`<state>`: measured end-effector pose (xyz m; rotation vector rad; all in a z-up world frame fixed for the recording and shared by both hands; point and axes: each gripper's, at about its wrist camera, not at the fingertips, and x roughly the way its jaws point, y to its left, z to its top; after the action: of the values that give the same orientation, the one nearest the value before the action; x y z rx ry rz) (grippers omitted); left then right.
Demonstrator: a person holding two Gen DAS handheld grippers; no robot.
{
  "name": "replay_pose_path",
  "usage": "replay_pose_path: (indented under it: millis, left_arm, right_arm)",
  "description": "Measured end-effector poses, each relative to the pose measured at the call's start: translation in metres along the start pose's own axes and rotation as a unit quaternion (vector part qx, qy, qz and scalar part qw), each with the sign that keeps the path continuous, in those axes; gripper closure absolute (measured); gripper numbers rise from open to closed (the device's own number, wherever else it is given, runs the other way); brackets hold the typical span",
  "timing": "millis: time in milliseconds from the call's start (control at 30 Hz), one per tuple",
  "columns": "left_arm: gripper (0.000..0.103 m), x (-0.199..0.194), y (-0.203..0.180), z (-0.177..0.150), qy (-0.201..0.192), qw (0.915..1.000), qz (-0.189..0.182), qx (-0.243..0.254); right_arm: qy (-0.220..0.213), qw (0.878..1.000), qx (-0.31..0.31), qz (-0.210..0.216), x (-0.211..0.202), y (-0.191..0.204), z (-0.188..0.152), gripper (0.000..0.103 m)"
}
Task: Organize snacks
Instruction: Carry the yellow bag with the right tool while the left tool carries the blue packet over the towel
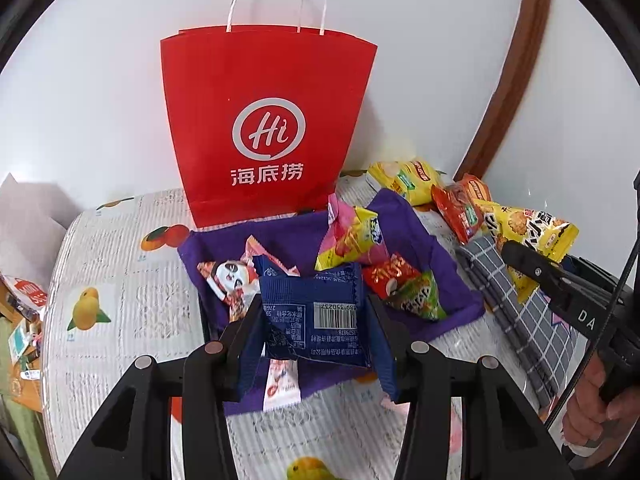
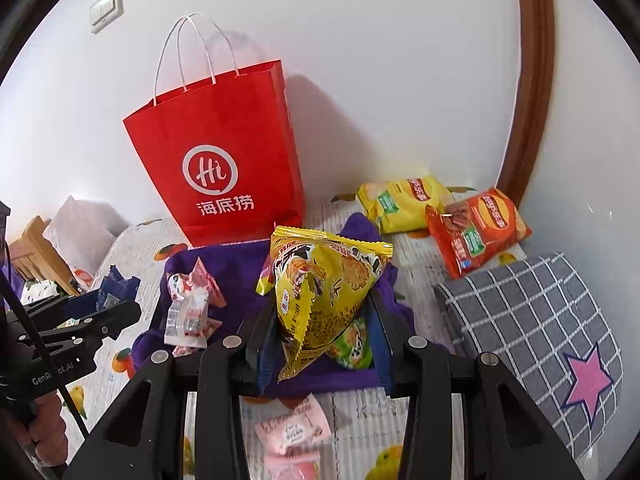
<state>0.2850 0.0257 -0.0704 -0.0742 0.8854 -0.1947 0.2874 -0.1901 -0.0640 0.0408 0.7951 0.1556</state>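
Gripping a dark blue packet [image 1: 316,320] crosswise, left gripper [image 1: 316,322]; right gripper [image 2: 324,320] clamps upright yellow bag [image 2: 324,280].

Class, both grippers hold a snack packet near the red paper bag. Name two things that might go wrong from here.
1. The right gripper pinches the yellow snack packet near one crinkled edge, so it may slip.
2. The red paper bag stands upright, apparently unsupported; dropping in the blue packet held by the left gripper might tip it.

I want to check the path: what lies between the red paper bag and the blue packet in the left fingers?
In the left wrist view, the purple cloth with the pink-yellow snack lies between the red paper bag and the blue packet.
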Motion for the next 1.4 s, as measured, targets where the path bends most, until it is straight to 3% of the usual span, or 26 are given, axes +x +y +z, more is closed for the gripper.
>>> replay_pose_path:
  millis: [367, 867, 1400]
  left_arm:
    - [0.058, 0.032, 0.013, 0.017, 0.013, 0.9997, -0.001, -0.019]
    - [0.057, 0.047, 0.033, 0.015, 0.021, 0.9989, 0.010, -0.041]
    - [0.057, 0.055, 0.036, 0.014, 0.029, 0.9984, 0.014, -0.046]
  right_arm:
    - [0.020, 1.000, -0.001, 0.001, 0.039, 0.000, 0.016, 0.063]
    - [0.027, 0.999, -0.016, 0.013, 0.078, 0.016, 0.051, 0.063]
    - [0.059, 0.998, -0.023, 0.020, 0.104, 0.011, 0.048, 0.062]
